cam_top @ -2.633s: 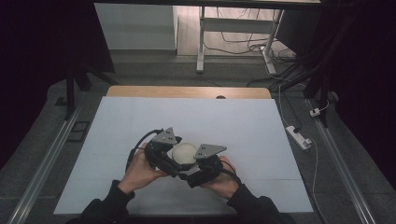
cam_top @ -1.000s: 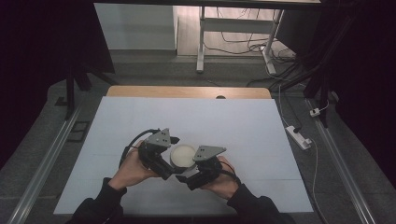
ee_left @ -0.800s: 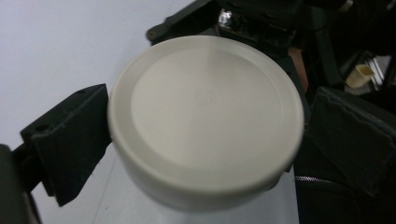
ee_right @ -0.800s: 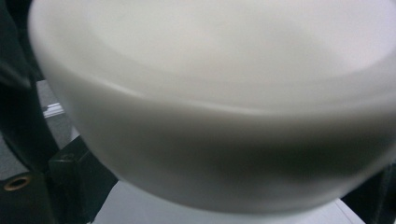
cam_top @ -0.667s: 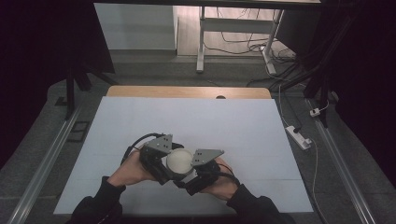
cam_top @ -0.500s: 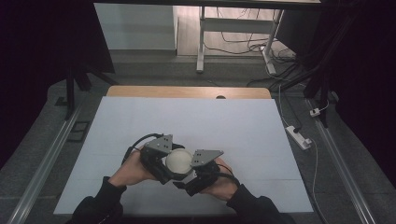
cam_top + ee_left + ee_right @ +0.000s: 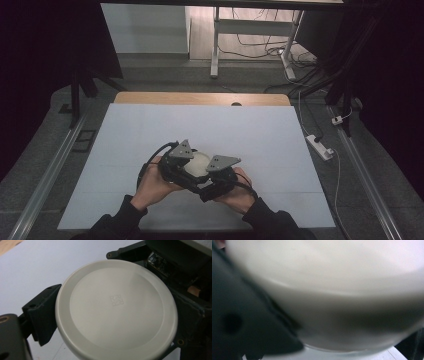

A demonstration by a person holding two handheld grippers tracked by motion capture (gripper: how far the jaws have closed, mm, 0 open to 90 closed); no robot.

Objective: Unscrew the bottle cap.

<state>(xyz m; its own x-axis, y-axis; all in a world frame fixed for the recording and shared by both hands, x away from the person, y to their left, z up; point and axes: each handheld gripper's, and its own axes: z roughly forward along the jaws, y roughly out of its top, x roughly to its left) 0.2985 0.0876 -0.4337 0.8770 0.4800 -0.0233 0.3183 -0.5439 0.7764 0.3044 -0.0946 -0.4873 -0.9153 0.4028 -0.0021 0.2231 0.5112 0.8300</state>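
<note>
White round lid [image 7: 198,162] held between left gripper [image 7: 179,164] and right gripper [image 7: 218,176], near the white table's [image 7: 260,135] front edge.
Left gripper view: embossed square mark on lid [image 7: 116,307], jaws clamping its rim. Right gripper view: blurred, jaw state indeterminate.

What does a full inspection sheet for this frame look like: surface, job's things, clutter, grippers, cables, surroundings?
Surface: white table top with a wooden strip along the far edge.
Job's things: one round white lid with a small square mark at its centre, between both grippers near the front of the table.
Clutter: nothing seen.
Grippers: left gripper and right gripper both close against the lid; whether their jaws are clamped on it cannot be told.
Cables: black cable loops from the left gripper; power strip and loose wires on the floor at right.
Surroundings: grey floor, white desk legs beyond the table, dark room.
</note>
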